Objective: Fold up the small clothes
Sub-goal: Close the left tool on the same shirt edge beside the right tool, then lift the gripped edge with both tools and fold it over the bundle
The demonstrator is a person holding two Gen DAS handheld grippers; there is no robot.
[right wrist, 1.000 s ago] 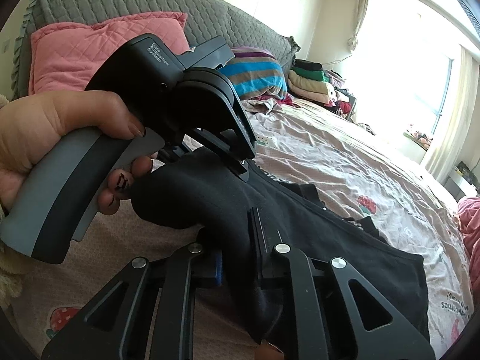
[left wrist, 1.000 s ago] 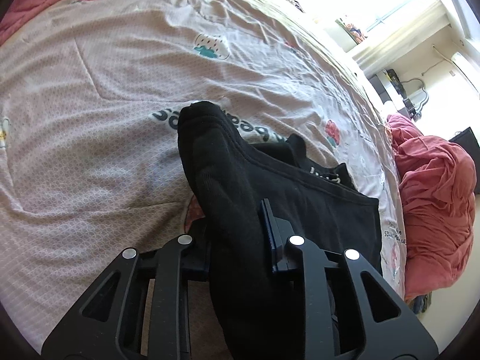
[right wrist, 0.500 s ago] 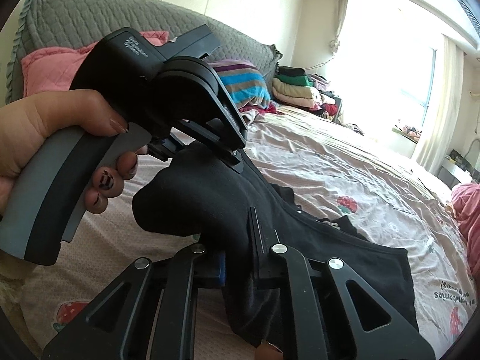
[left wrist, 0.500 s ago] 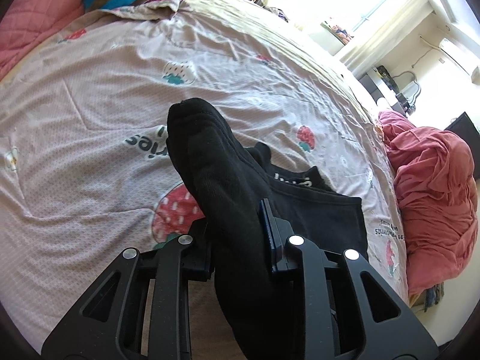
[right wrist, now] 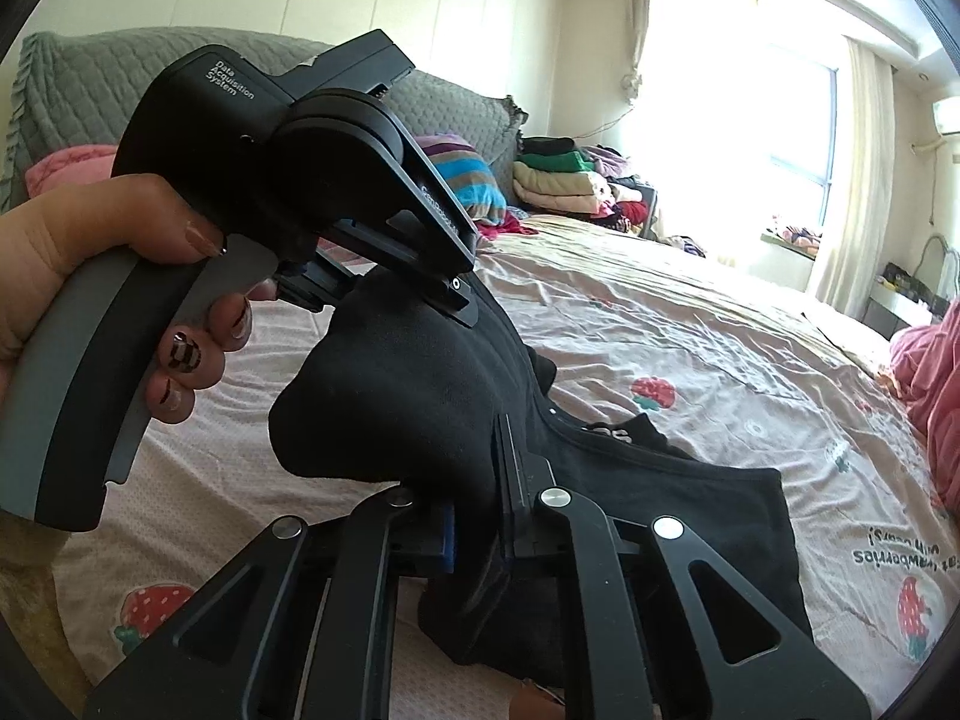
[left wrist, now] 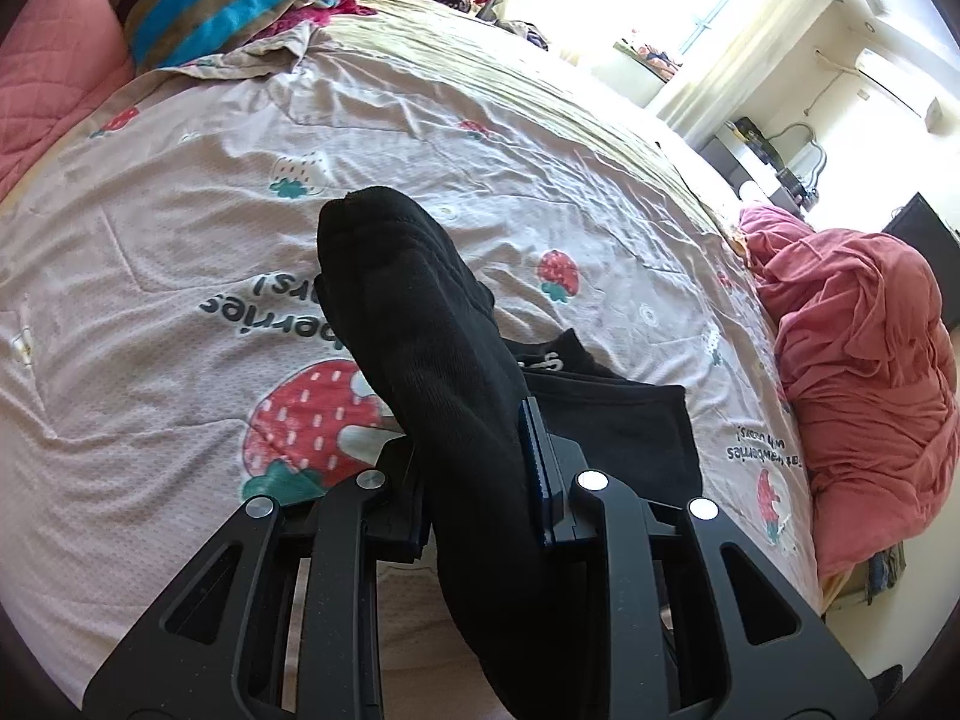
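Slippage is my worry: both my grippers pinch one black sock [left wrist: 420,324], left gripper [left wrist: 480,468] and right gripper [right wrist: 480,510] clamped on it above the strawberry bedsheet [left wrist: 180,228]. Uneven pulling could drag it free. Its long axis runs toward eleven o'clock, closed end farthest from me.

Two tools [left wrist: 480,480] [right wrist: 477,516], one black garment [left wrist: 432,360], one pink pillow [left wrist: 48,90].
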